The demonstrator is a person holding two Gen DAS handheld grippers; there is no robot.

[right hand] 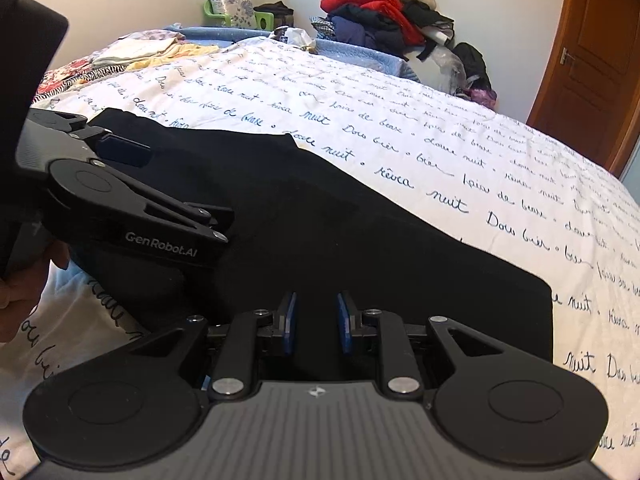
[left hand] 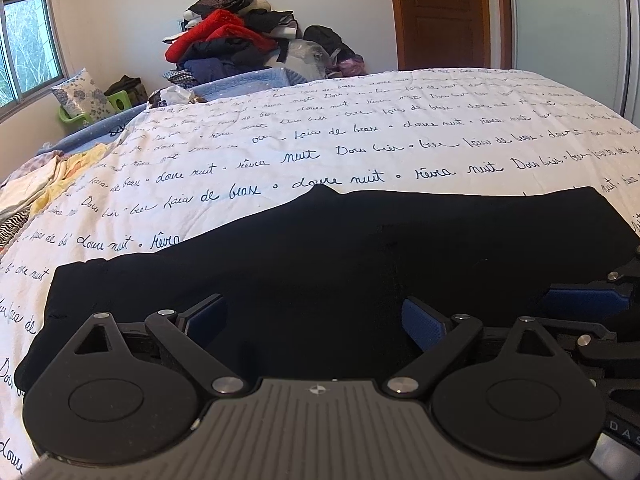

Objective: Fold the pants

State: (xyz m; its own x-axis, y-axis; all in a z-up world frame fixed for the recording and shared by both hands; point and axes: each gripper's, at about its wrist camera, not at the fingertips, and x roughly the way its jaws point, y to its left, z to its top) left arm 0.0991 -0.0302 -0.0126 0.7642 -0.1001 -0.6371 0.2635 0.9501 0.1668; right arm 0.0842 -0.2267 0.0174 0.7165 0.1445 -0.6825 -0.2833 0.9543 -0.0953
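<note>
Black pants [left hand: 340,248] lie folded flat on a white quilt [left hand: 360,140] printed with dark script, near its front edge. My left gripper [left hand: 312,304] hovers over the pants' near part, open wide, with nothing between its blue pads. The right wrist view shows it from the side [right hand: 188,186], over the left end of the pants [right hand: 340,240]. My right gripper [right hand: 316,308] points down at the pants' near right part, its pads [right hand: 289,320] a narrow gap apart. Black cloth fills that gap, and I cannot tell whether it is pinched. One right pad [left hand: 580,303] shows resting low on the cloth.
A heap of clothes [left hand: 232,40] rises beyond the bed's far side. Folded laundry [left hand: 40,184] lies at the bed's left end, with a pillow [left hand: 80,96] on a green chair behind. A wooden door [left hand: 440,12] stands far right. A hand [right hand: 16,288] holds the left gripper.
</note>
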